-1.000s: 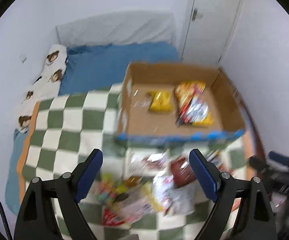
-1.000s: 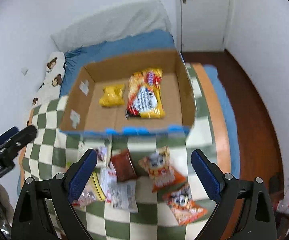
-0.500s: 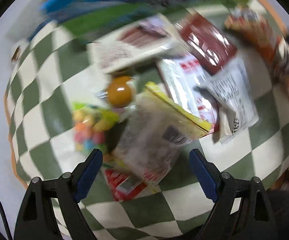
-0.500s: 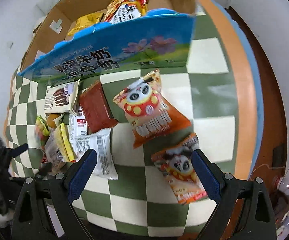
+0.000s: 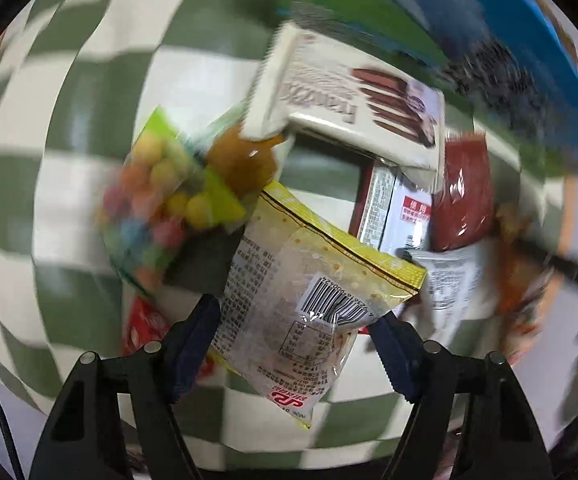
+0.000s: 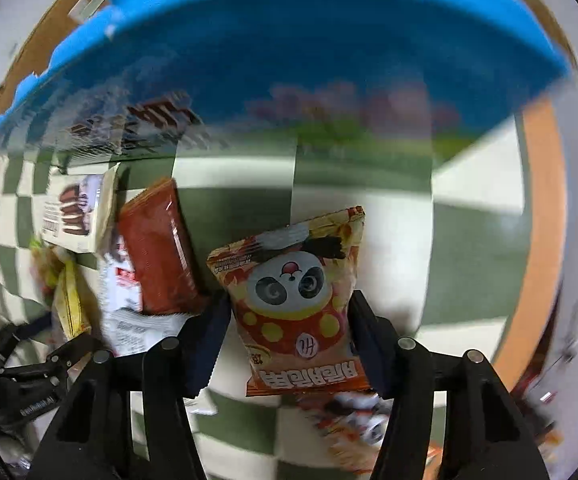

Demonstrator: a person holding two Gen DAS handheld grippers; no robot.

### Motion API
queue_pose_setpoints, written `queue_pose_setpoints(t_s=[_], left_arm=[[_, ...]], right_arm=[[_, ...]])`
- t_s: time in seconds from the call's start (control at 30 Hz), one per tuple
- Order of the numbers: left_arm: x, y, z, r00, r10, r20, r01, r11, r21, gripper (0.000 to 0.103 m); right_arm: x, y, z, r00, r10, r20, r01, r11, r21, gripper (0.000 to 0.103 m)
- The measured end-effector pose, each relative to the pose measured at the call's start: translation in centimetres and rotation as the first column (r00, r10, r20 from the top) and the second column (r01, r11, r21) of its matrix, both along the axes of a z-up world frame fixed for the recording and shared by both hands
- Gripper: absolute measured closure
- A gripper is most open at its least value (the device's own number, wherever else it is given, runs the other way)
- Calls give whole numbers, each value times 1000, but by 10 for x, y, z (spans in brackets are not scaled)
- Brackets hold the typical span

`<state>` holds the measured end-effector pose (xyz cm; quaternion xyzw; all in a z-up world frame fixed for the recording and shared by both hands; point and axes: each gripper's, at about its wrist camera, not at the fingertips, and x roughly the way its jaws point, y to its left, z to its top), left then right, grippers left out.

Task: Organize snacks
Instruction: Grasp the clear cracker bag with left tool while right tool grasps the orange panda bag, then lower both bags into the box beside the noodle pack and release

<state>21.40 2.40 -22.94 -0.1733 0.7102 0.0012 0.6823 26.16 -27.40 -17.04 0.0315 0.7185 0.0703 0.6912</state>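
Note:
My left gripper [image 5: 295, 342] is open, its fingers on either side of a yellow-edged clear snack packet [image 5: 309, 292] that lies on the checked blanket. Beside it lie a bag of coloured candy balls [image 5: 161, 204], a white chocolate-biscuit box [image 5: 353, 100] and a dark red packet [image 5: 463, 196]. My right gripper [image 6: 289, 340] is open, its fingers on either side of an orange panda snack bag [image 6: 297, 300]. A second panda bag [image 6: 353, 424] lies just below it. The blue-fronted cardboard box [image 6: 289, 52] stands behind.
The green and white checked blanket [image 5: 69, 80] covers the bed. In the right wrist view a red packet [image 6: 157, 252], a white biscuit box [image 6: 75, 216] and white wrappers lie to the left. The left gripper's black body [image 6: 29, 384] shows at the lower left.
Both grippers have come down close to the blanket. The left now brackets the yellow-edged packet and the right brackets the panda bag. The box interior has left view.

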Motion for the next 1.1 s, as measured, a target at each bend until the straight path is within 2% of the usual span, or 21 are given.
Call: queue_pose_setpoints(t_s=[0.1,0.17,0.23,0.27,0.33,0.37,0.43,0.5,0.53,0.57,0.6,0.7,0.93,1.1], left_arm=[[-5,2,-7,999,-14,-29,13,999,-37,29],[-5,-4,-14,996,-76,-37,76,997,-14,29],[-6,-12,-18,990,-138,-28,139,990,20,29],[-6,-18,-20,984,-177,-27,178,982,57,29],[-8,-30,-27,961,-272,-43,275,954,119,29],[-10,-35,-32,950,-305,-64,311,942,128,29],[-15,-41,-41,940,-328,-90,337,933,122,29],[-20,-42,-40,946,-318,-68,324,936,135,30],[-22,-42,-38,951,-304,-56,309,941,138,36],[-25,-40,-35,959,-279,-44,282,950,136,39],[-34,-41,-31,964,-263,-35,265,955,136,48],[-46,-40,-17,977,-213,-8,212,969,128,55],[-64,-43,36,986,-150,73,143,985,94,57],[-53,-40,108,973,-131,188,125,991,40,57]], right_arm=[[-18,0,-9,996,-27,-86,34,996,81,42],[-27,2,-15,992,-30,-124,43,994,102,41],[-31,5,-19,989,-27,-143,41,995,91,33],[-32,6,-21,989,-28,-143,40,996,82,26],[-33,7,-23,991,-32,-132,41,997,61,25],[-37,8,-26,991,-32,-129,39,998,57,25],[-39,9,-29,991,-32,-127,38,998,50,25],[-43,10,-32,993,-29,-115,34,999,38,25],[-46,9,-35,994,-31,-106,35,999,32,26],[-47,10,-34,995,-35,-91,36,999,15,30],[-49,12,-34,996,-38,-80,38,999,1,41],[-57,7,-31,997,-65,-52,66,998,9,49],[-81,4,-3,993,-117,-10,118,989,90,53],[-85,1,43,991,-128,42,117,974,195,53]])
